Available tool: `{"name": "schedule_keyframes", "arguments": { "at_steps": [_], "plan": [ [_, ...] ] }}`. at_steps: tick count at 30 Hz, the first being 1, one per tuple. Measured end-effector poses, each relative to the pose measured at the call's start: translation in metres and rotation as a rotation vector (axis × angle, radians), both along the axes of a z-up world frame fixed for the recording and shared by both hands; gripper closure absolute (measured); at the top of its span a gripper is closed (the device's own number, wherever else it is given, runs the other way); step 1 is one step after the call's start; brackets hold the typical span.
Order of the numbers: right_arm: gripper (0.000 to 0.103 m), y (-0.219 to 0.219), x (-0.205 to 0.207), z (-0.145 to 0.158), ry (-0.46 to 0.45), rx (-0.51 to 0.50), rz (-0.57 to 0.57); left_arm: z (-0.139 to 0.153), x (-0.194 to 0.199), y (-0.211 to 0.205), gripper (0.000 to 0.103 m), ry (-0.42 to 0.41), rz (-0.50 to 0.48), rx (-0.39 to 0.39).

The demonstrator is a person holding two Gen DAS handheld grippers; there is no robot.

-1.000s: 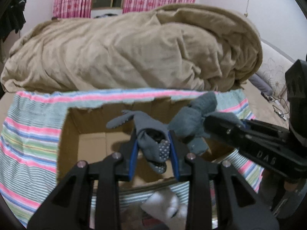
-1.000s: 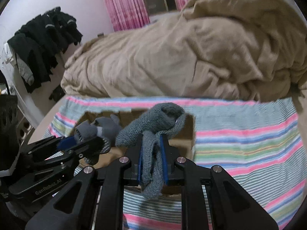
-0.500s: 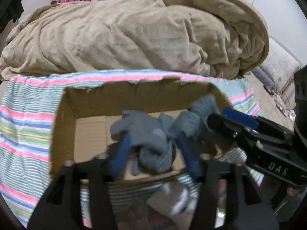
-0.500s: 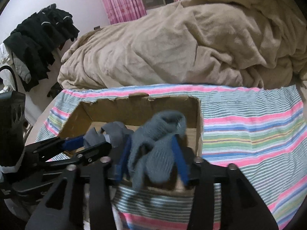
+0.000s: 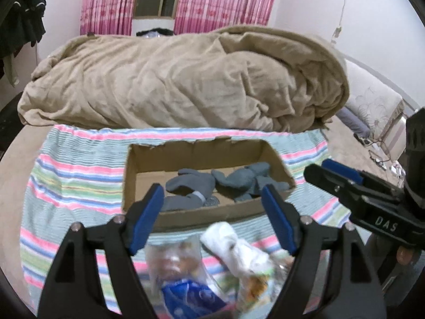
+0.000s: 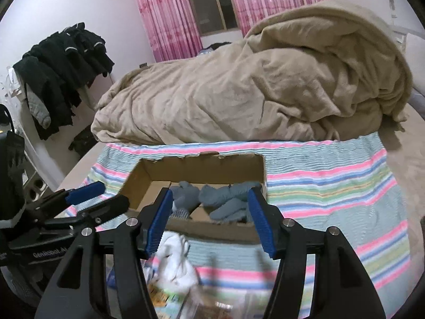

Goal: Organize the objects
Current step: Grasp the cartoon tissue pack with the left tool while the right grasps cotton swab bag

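An open cardboard box (image 5: 143, 164) (image 6: 143, 178) sits on a striped cloth on the bed. Two grey socks lie inside it: one on the left (image 5: 190, 183) (image 6: 186, 195), one on the right (image 5: 244, 176) (image 6: 225, 196). My left gripper (image 5: 212, 196) is open and empty, held above and in front of the box. My right gripper (image 6: 209, 202) is open and empty beside it; it also shows in the left wrist view (image 5: 342, 178). A white sock (image 5: 233, 242) (image 6: 175, 255) lies in front of the box.
A striped cloth (image 5: 74, 175) (image 6: 332, 186) covers the bed. A bulky tan blanket (image 5: 186, 79) (image 6: 265, 85) lies behind the box. Blurred plastic packets (image 5: 183, 279) lie by the white sock. Dark clothes (image 6: 61, 66) hang at left.
Both grippers opened and let the grey socks drop into the box, then pulled back and up. The socks now lie on the box floor.
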State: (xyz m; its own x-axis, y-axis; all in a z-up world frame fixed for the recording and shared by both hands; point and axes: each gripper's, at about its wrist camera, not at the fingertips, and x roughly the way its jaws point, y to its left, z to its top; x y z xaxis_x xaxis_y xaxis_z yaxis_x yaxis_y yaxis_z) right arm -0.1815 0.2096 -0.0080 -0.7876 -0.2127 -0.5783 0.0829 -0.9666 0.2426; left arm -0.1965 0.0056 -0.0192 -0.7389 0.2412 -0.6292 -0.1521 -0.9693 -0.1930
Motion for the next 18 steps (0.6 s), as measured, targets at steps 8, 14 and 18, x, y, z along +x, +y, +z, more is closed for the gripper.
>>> {"name": "schedule_keyframes", "arguments": {
  "at_steps": [8, 14, 18],
  "plan": [
    [0.036, 0.000, 0.053, 0.016, 0.011, -0.002, -0.022, 0.016, 0.060, -0.004, 0.025, 0.020, 0.016, 0.037],
    [0.035, -0.001, 0.081, 0.016, 0.006, -0.008, -0.023, 0.014, 0.092, 0.001, 0.024, 0.010, 0.005, 0.047],
    [0.035, -0.001, 0.093, 0.010, -0.005, -0.008, -0.023, 0.002, 0.102, 0.004, 0.024, -0.023, 0.006, 0.051]
  ]
}}
